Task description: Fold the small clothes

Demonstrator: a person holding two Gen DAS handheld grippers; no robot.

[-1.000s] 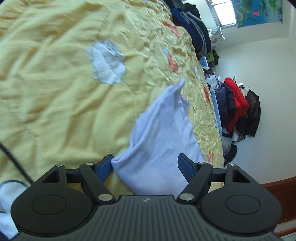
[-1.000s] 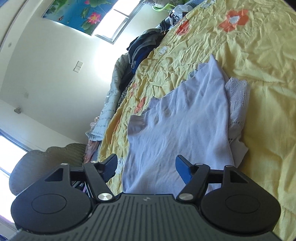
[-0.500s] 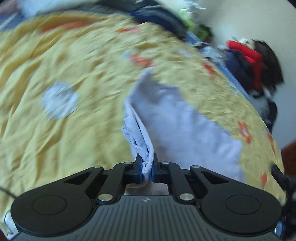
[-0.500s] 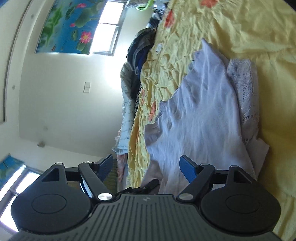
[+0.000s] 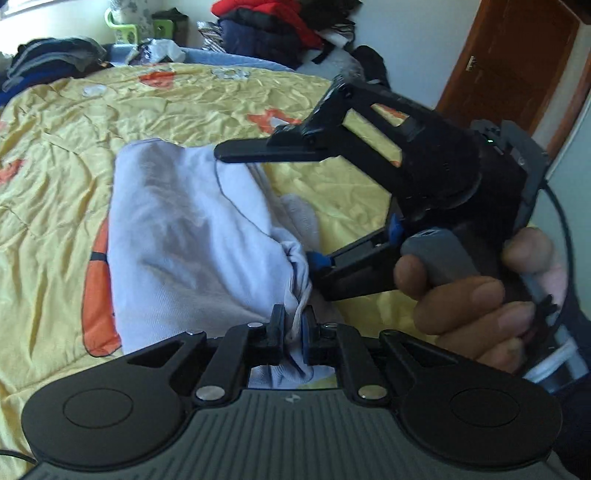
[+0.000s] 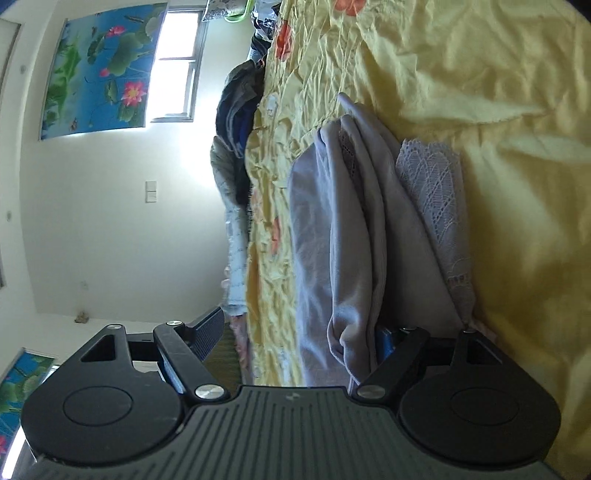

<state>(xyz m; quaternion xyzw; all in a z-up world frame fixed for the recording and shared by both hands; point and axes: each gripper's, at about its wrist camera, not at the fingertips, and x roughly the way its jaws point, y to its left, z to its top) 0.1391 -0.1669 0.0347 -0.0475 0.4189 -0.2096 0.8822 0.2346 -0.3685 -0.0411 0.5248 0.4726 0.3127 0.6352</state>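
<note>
A pale lilac garment (image 5: 177, 236) lies folded lengthwise on the yellow flowered bedspread (image 5: 55, 166). My left gripper (image 5: 293, 321) is shut on a bunched edge of it at the near end. In the left wrist view my right gripper (image 5: 264, 206) reaches in from the right, held by a hand (image 5: 461, 288). Its jaws are wide and still opening, one finger above the cloth and one beside the bunched edge. In the right wrist view the garment (image 6: 343, 221) runs between the spread jaws of the right gripper (image 6: 299, 328), with its lace trim (image 6: 432, 184) on the right.
Piles of dark and red clothes (image 5: 266, 26) line the far side of the bed. A wooden door (image 5: 517, 62) stands at the right. The right wrist view shows a window with a lotus painting (image 6: 99, 74) and more clothes (image 6: 236, 110) at the bed's edge.
My left gripper shut on the garment's edge, rolled and swung across, carrying the cloth over itself. My right gripper rolled, sank a little and spread its jaws wider around the garment.
</note>
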